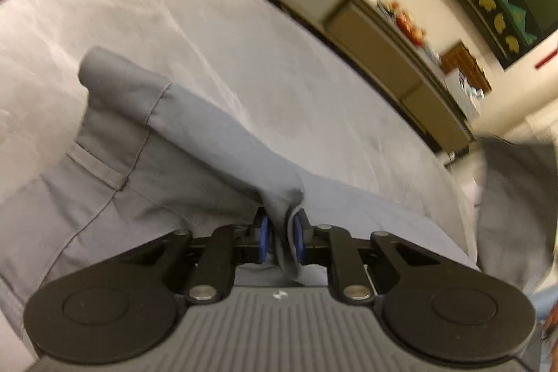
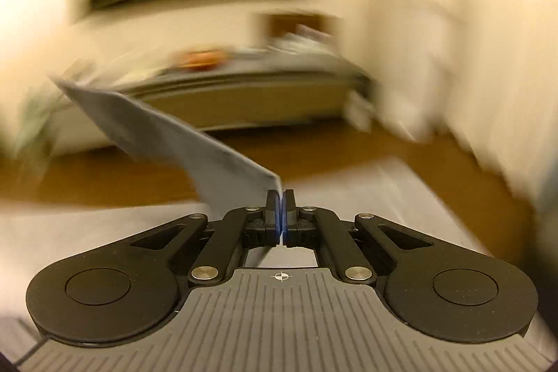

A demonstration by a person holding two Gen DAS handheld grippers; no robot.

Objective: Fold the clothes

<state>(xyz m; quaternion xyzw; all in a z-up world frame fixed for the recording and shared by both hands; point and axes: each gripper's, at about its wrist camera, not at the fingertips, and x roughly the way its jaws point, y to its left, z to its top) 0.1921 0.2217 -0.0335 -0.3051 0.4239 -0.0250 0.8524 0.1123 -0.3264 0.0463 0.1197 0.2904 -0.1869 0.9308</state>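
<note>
Fingers (image 1: 266, 237) pinch grey trousers (image 1: 139, 162); right view blurred, seemingly likewise.

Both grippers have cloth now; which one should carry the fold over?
Probably the right gripper: its jaws pinch the grey garment's raised edge. The left gripper holds a bunched fold low over the bed, anchoring.

Trousers (image 1: 146, 162) on sheet (image 1: 244, 40)
</note>
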